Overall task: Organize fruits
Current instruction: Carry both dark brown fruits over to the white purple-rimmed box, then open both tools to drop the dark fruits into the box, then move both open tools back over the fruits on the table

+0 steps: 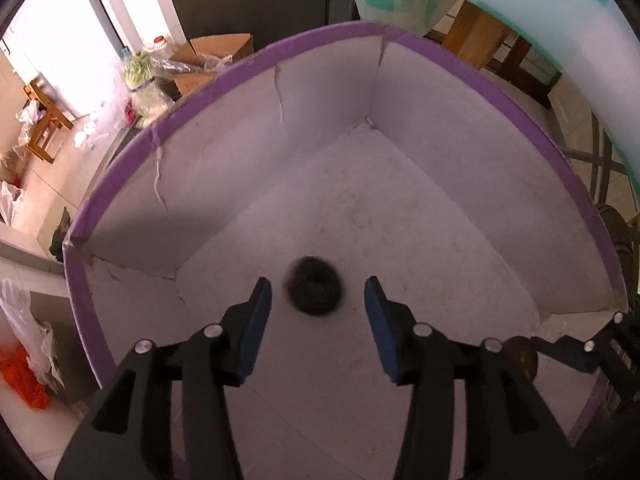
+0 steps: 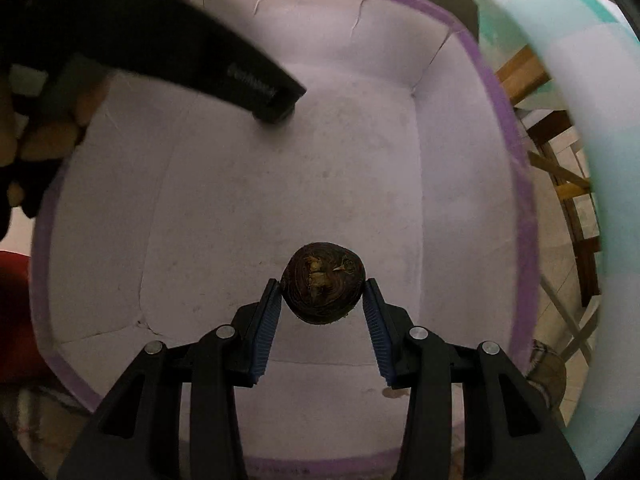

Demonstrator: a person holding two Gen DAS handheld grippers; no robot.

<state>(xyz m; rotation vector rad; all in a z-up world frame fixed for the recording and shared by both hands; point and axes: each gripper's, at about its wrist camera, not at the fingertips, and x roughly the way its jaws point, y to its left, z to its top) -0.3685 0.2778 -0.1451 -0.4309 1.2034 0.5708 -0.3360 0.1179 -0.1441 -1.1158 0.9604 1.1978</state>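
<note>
Right hand-held gripper [image 2: 320,298] clamps a dark fruit [image 2: 323,283]; left hand-held gripper [image 1: 318,294] apart (blurred fruit [image 1: 314,291] loose between) over the purple-rimmed box [image 1: 224,76].

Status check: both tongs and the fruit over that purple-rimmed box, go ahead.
Left tongs open, blurred dark round fruit between the pads, untouched. Right tongs shut on a dark brown round fruit. Both over the purple-rimmed white cardboard box; floor otherwise bare.

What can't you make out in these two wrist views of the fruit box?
- Left wrist view: the dark fruit between the open left tongs is motion-blurred, so resting or falling is unclear.
- Right wrist view: left tongs tips hidden by their own black body; that fruit unseen.
- Both views: the box near wall is cut off.
</note>
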